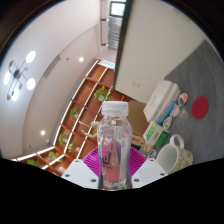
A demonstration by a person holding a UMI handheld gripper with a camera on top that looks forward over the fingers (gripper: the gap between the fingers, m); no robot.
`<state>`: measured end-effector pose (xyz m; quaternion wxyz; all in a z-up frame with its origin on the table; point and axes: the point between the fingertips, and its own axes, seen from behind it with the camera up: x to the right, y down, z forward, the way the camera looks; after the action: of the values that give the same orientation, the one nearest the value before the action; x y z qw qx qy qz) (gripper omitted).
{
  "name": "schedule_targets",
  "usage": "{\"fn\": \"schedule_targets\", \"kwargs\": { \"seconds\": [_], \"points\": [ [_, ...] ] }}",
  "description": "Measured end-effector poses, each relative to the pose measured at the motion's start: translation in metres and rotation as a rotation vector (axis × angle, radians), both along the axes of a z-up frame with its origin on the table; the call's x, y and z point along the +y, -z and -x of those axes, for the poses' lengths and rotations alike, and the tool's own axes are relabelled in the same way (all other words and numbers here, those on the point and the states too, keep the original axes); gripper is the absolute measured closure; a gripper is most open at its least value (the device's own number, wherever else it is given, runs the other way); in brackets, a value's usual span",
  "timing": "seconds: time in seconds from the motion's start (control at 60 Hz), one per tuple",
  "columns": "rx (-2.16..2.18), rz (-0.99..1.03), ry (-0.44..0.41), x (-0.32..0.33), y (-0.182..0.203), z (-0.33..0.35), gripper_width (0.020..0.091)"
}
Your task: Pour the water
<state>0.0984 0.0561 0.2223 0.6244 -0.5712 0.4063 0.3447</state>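
- A clear plastic water bottle (112, 145) stands between the fingers of the gripper (112, 168), its white cap (115, 106) at the top and its base down among the fingertips.
- The bottle's long axis runs straight up and away from the fingers, cap end farthest from them; it leans very slightly to the right as seen from the gripper.
- The purple pads (93, 160) sit close against the bottle's lower half on both sides, and the bottle looks lifted, with nothing visibly under it; the gripper appears clamped on it, open only as wide as the bottle.
- The whole view is tilted: a wooden staircase (85, 110) with green plants on its steps runs behind the bottle, and a white ceiling with round lights (20, 72) fills the left.
- To the right of the bottle lies a grey counter (200, 80) with a white mug (170, 153) near its edge just beside the fingers, teal-and-white packets (163, 104) beyond it, and a red round lid (200, 106) farther right.
- Open room lies left of the bottle and above its cap; the right side is crowded by the mug and the packets.
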Motion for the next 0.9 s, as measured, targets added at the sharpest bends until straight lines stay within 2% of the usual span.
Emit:
{"fn": "schedule_targets", "kwargs": {
  "seconds": [0.117, 0.217, 0.233, 0.283, 0.317, 0.333, 0.367, 0.45, 0.467, 0.8, 0.9],
  "points": [
    [-0.473, 0.179, 0.111, -0.01, -0.001, -0.057, 0.0749],
    [-0.772, 0.372, 0.239, -0.018, 0.03, -0.125, 0.0753],
    [-0.803, 0.405, 0.251, -0.023, 0.024, -0.129, 0.0752],
    [-0.889, 0.471, 0.283, -0.027, 0.036, -0.154, 0.0736],
    [-0.92, 0.502, 0.291, -0.029, 0.041, -0.165, 0.0733],
    [-0.936, 0.504, 0.3, -0.025, 0.064, -0.181, 0.0734],
    [-0.944, 0.532, 0.301, -0.023, 0.058, -0.186, 0.0733],
    [-0.955, 0.571, 0.288, -0.016, 0.073, -0.201, 0.0733],
    [-0.957, 0.567, 0.293, -0.012, 0.099, -0.213, 0.0733],
    [-1.04, 0.632, 0.323, 0.002, 0.14, -0.254, 0.0731],
    [-1.008, 0.585, 0.346, 0.001, 0.139, -0.256, 0.0714]
  ]
}}
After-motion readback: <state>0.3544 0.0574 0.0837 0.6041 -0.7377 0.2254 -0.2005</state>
